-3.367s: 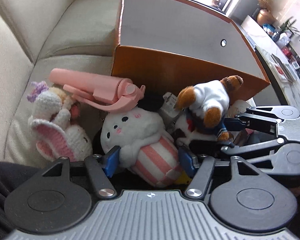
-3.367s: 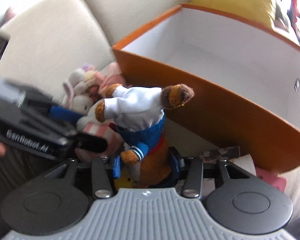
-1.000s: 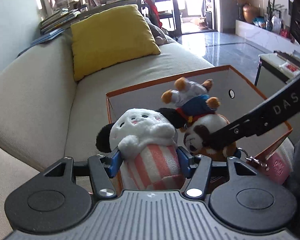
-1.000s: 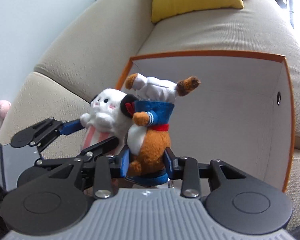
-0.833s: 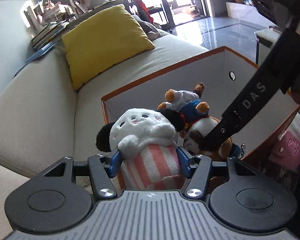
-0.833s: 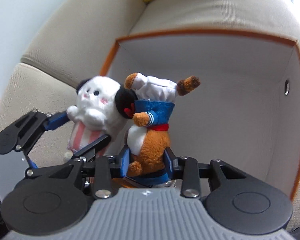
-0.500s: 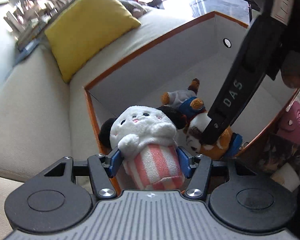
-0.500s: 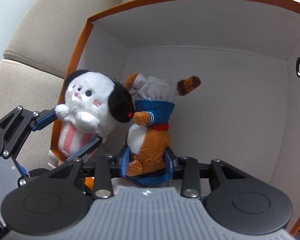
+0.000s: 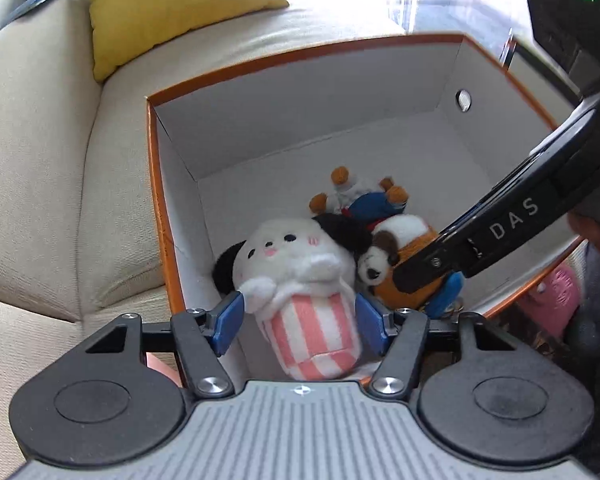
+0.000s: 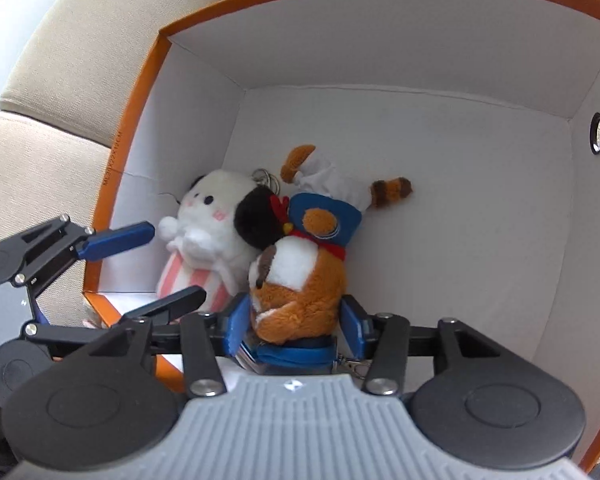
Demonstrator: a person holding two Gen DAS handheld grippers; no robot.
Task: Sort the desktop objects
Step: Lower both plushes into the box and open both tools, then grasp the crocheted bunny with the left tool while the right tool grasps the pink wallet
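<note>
Both grippers reach into the orange box (image 9: pixel 156 184) on the beige sofa (image 9: pixel 52 160); the left gripper (image 9: pixel 298 322) has its jaws opening, blue pads just clear of the white striped plush (image 9: pixel 300 280); the right gripper (image 10: pixel 294 326) is opening too, its pads apart from the brown sailor plush (image 10: pixel 304 276). Both toys lie touching on the white box floor, near the left wall; a second ago they hung gripped above the rim; a yellow cushion (image 9: pixel 172 4) sits far left.
</note>
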